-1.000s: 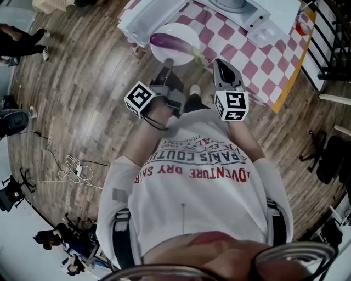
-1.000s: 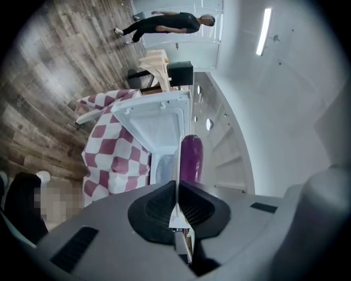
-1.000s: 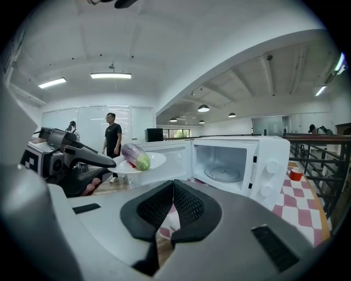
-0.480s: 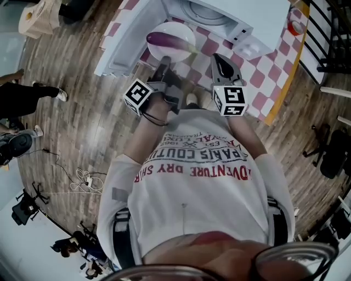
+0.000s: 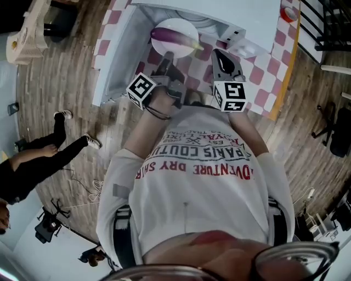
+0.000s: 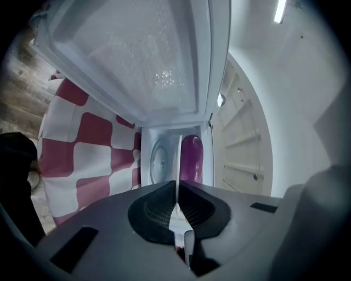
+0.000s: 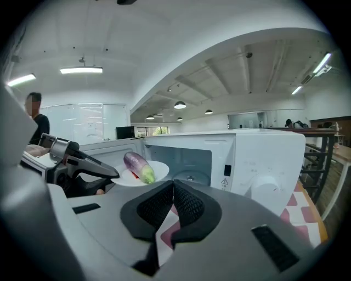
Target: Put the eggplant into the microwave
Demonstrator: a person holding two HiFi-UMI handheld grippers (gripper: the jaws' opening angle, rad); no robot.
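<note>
One plate (image 5: 175, 23), rim clamped in the left gripper (image 5: 166, 56), carries the eggplant (image 5: 173, 38) before the open microwave (image 5: 236, 11); right gripper (image 5: 218, 54) closed, empty, alongside.

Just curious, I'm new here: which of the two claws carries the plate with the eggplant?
The left claw: its jaws pinch the rim of the white plate, with the eggplant on it. The right claw beside it is shut on nothing.

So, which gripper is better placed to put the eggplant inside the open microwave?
Left. The left gripper is shut on the rim of the plate carrying the eggplant, just in front of the open microwave. The right gripper is shut and empty.
</note>
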